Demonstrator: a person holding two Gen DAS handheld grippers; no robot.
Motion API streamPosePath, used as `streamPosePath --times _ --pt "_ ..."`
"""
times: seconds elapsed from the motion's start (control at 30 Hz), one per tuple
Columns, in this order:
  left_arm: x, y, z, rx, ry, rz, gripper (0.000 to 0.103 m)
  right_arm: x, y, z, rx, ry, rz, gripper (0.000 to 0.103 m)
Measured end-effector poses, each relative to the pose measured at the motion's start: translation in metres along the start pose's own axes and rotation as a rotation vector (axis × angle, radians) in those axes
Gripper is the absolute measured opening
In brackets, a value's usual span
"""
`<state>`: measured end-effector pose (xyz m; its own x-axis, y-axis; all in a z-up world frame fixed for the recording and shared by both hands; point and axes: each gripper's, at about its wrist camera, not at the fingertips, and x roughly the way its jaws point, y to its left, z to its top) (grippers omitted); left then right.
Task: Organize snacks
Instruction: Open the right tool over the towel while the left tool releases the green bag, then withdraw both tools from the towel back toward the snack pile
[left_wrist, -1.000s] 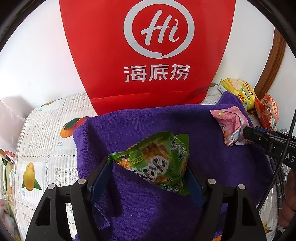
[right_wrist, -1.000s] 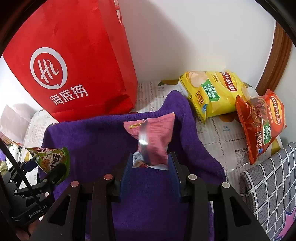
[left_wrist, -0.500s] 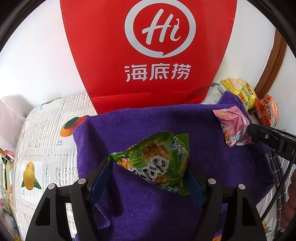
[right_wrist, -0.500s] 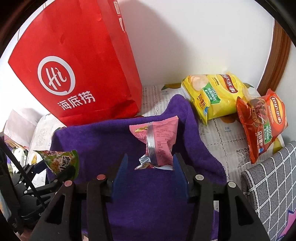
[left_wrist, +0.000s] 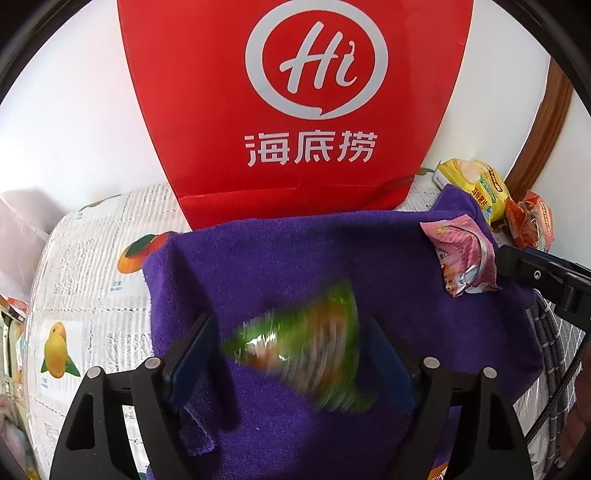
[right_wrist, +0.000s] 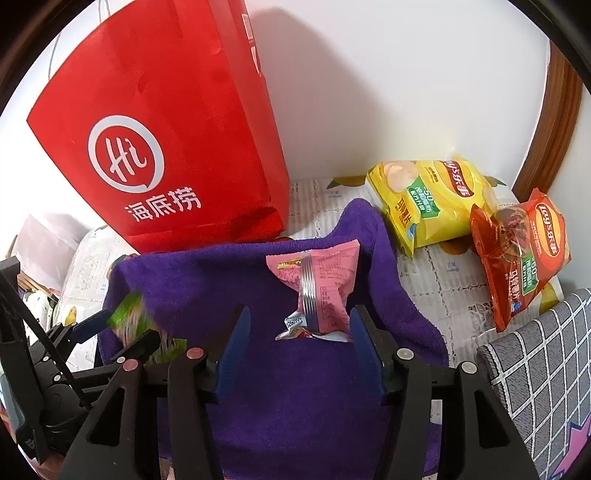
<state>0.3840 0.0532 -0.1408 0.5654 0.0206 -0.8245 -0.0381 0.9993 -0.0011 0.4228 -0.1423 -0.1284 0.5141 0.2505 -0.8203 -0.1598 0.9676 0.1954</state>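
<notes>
A green snack packet (left_wrist: 306, 343) is blurred with motion between the fingers of my left gripper (left_wrist: 291, 354), which are spread apart and not gripping it; it also shows in the right wrist view (right_wrist: 138, 325). A pink snack packet (right_wrist: 317, 291) lies on the purple towel (right_wrist: 229, 288), free between the spread fingers of my right gripper (right_wrist: 299, 339). The pink packet (left_wrist: 461, 254) also shows in the left wrist view at the towel's right end (left_wrist: 295, 258).
A tall red paper bag (left_wrist: 295, 110) stands against the white wall behind the towel. A yellow chip bag (right_wrist: 428, 199) and an orange chip bag (right_wrist: 524, 251) lie to the right on the newspaper-print cover (left_wrist: 92, 258). A grey checked cushion (right_wrist: 535, 387) is at the lower right.
My left gripper has opened and the green packet is dropping, blurred. My right gripper opened wider and pulled back from the pink packet, which now lies on the towel.
</notes>
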Motion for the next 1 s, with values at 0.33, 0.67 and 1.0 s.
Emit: streamPosePath --times 0.33,0.67,1.0 --pt "-0.014 0.004 0.004 -0.010 -0.037 0.017 0.082 -0.013 0.010 0.000 -0.022 -0.051 0.003 0.056" --pt "-0.039 0.011 0.006 -0.008 -0.087 0.024 0.082 -0.032 0.030 -0.004 -0.055 -0.113 -0.029 0.056" --pt "-0.065 0.011 0.005 0.011 -0.123 0.028 0.082 -0.058 0.018 -0.030 0.008 -0.108 -0.063 0.056"
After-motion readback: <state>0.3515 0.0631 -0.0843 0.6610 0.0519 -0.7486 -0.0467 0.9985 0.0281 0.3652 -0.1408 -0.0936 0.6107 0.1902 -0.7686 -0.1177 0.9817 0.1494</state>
